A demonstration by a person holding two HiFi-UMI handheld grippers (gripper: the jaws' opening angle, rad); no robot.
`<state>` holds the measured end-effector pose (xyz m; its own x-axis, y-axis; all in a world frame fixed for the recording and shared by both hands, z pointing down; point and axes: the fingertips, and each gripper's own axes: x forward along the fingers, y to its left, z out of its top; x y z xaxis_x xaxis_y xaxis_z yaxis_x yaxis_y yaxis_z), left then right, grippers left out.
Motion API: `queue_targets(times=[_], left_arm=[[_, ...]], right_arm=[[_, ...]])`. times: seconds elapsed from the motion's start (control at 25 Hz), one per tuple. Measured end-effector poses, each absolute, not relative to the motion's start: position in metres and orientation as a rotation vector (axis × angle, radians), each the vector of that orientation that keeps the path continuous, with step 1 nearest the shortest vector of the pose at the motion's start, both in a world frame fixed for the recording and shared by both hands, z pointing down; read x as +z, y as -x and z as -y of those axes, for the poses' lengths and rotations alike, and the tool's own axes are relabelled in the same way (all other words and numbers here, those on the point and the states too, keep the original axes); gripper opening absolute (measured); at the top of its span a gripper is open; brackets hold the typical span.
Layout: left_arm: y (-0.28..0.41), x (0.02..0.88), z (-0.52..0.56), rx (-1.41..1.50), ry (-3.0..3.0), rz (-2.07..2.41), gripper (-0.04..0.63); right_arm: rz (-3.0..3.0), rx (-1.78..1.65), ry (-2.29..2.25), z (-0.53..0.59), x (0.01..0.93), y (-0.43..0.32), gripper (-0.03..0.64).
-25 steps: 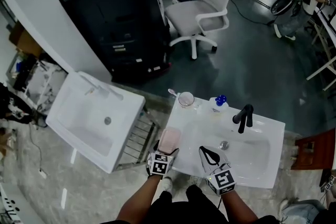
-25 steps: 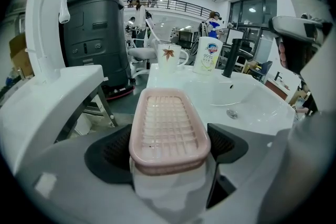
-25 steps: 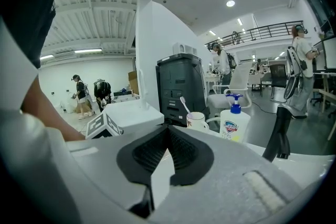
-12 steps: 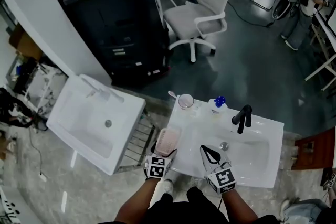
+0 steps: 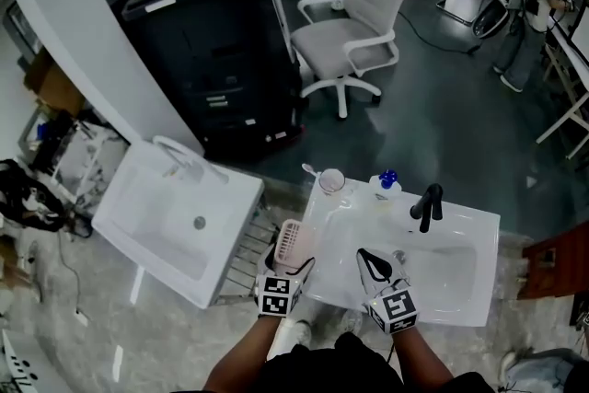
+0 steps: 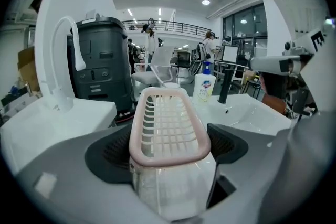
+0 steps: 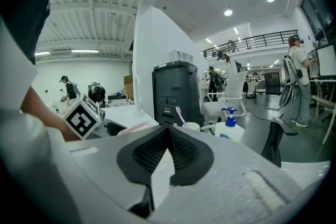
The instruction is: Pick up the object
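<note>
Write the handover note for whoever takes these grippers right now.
Left gripper: shut on the pink dish, pads on its sides, at the left edge of the sink.
Right gripper: shut, empty, over the basin.
Cup, soap bottle and tap stand at the back of the sink, apart from both grippers.
Done: dish gripped; it looks clear of the sink top, though I can't be sure.
Left: finish the lift.
</note>
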<state>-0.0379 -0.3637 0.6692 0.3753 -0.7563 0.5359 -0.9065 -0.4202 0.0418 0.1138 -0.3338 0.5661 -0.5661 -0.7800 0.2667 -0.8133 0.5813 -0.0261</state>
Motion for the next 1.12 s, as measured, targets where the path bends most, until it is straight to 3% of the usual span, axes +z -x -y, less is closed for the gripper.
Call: queue_targets(times=[1.12], left_arm=[[0.04, 0.556, 0.355, 0.372, -2.525, 1.557, 0.462]], right_arm=[[2.566, 0.032, -1.498, 0.322, 0.522, -0.14, 0.003]])
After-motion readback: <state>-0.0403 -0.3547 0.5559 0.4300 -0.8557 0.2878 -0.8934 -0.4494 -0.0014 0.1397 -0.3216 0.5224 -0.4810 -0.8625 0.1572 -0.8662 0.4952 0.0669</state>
